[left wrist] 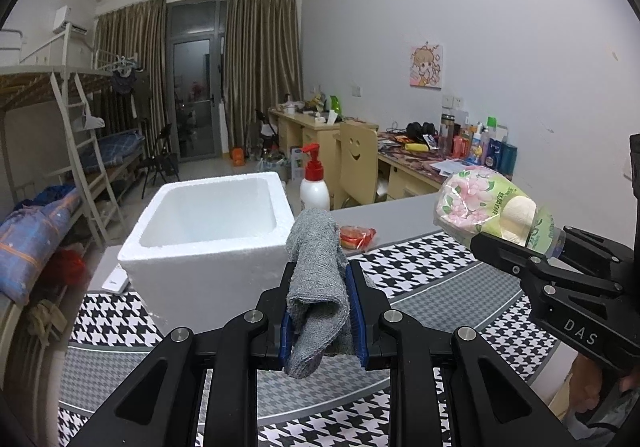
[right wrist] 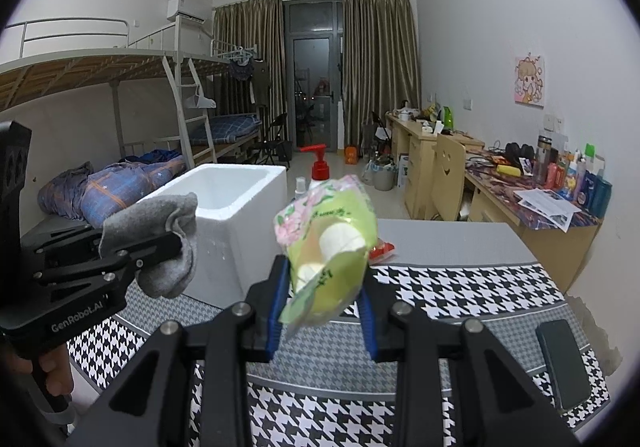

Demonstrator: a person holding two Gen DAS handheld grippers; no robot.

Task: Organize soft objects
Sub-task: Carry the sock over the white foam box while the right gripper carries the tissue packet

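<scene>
The left gripper (left wrist: pixel 318 307) is clenched on a grey sock (left wrist: pixel 316 287), the knit bunched between its blue pads (left wrist: pixel 354 311) and flopping over in front of them. The right gripper (right wrist: pixel 322 303) is clamped on a green tissue pack (right wrist: pixel 328 243) printed with pink flowers, the crinkled wrapper pinched at its near end and the rest jutting forward and up. Both items hang clear of the tabletop, and each gripper shows in the other's view, side by side with a gap between them.

Just beyond the 2 grippers stands a white foam box (left wrist: pixel 208 231), open at the top, on a houndstooth cloth (left wrist: pixel 432 259) that covers the near part of the grey table (left wrist: pixel 404 213). From what shows of its interior, the box looks empty. Neither item is over the opening; the sock is nearer to it, the tissue pack off to the right.

A red snack packet (left wrist: pixel 357 237) lies on the table just right of the box, untouched, and may be a third item to sort. A pump bottle (left wrist: pixel 314 187) with a red top stands behind it, and a dark phone (right wrist: pixel 562 361) lies on the cloth at the near right edge.

Judged from this, the job is in its early half: 2 soft things picked up, 0 put away. What appears left is to carry both over the box, let them drop in, then come back for the packet.
</scene>
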